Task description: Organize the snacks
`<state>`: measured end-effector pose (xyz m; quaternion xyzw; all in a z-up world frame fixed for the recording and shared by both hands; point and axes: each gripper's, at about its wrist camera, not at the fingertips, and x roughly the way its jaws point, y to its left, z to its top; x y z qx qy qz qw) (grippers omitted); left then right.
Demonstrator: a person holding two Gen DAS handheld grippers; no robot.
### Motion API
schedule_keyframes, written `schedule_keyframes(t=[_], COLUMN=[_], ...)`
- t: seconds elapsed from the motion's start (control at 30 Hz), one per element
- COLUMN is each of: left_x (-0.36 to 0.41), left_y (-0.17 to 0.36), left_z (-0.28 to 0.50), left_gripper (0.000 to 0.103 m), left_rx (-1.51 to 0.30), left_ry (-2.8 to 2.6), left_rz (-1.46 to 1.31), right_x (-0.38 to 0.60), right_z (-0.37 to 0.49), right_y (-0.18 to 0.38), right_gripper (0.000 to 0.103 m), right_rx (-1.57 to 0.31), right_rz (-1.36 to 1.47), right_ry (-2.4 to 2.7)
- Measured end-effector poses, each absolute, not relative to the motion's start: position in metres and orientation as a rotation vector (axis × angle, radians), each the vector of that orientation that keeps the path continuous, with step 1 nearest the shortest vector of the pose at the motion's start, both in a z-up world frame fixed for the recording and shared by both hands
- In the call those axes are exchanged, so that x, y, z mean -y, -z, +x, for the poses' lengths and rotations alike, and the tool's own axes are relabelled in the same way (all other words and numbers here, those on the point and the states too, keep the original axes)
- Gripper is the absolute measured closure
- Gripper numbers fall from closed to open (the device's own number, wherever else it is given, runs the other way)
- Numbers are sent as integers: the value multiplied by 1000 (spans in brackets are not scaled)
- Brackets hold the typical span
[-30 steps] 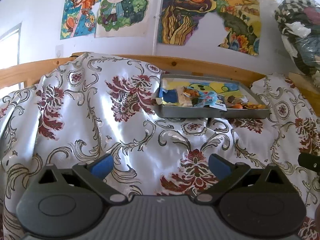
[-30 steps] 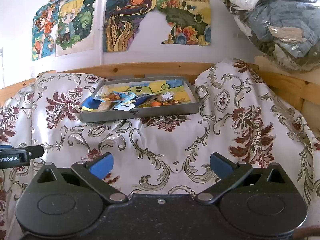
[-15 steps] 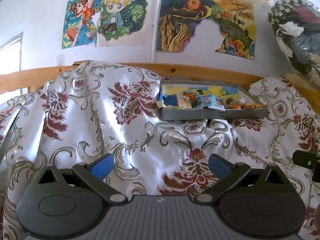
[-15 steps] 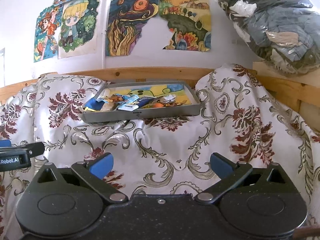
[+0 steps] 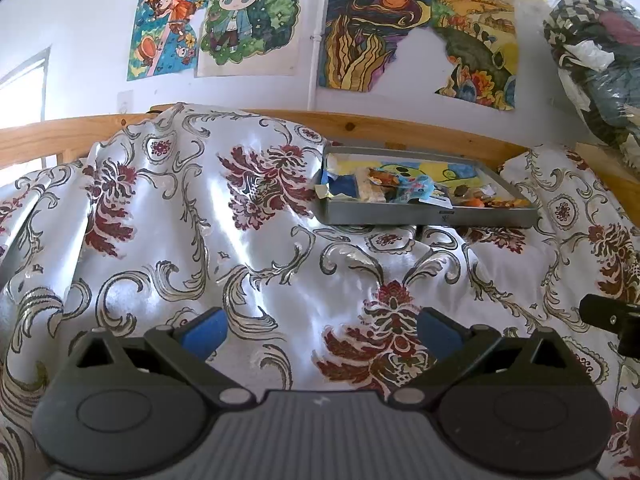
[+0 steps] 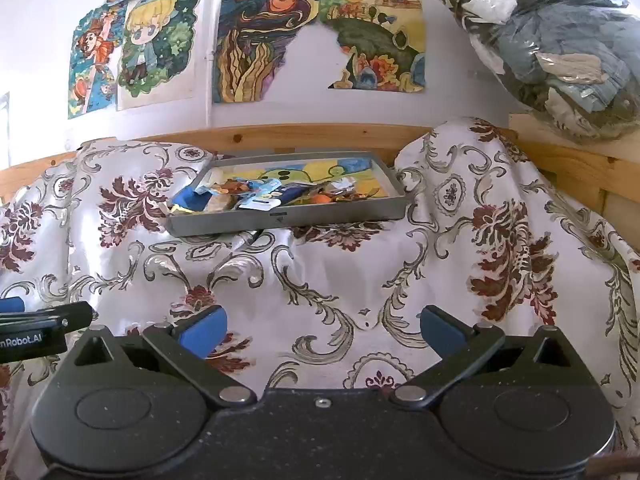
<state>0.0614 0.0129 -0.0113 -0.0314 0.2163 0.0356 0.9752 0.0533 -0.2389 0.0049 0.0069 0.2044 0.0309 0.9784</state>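
Ahead of both wide-open, empty grippers, left gripper point(image 5: 322, 330) and right gripper point(image 6: 322, 330), the snacks point(image 6: 260, 196) already lie jumbled in the grey tray point(image 6: 288, 218), none loose on the cloth point(image 6: 328, 280).

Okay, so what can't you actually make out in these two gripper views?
- Snack wrappers in the tray: too small and overlapping in both views to read or count.
- Tray's near floor: hidden by its front wall.
- What lies under the floral cloth: covered.
- Bagged bundle, upper right: cut off by the frame edge.
- Right hand-held gripper in the left view: only a sliver shows.
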Motion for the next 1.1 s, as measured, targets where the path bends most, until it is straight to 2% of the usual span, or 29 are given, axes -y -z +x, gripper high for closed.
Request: schedule_keyframes(t=[1.1], left_x=[-13], left_y=[12], left_z=[62], left_gripper=[0], left_rx=[-439], left_ry=[-79], left_rz=[-65], right_x=[240], right_z=[54], right_y=[1], right_gripper=[1], right_rx=[-431], right_rz=[25], right_ry=[-51])
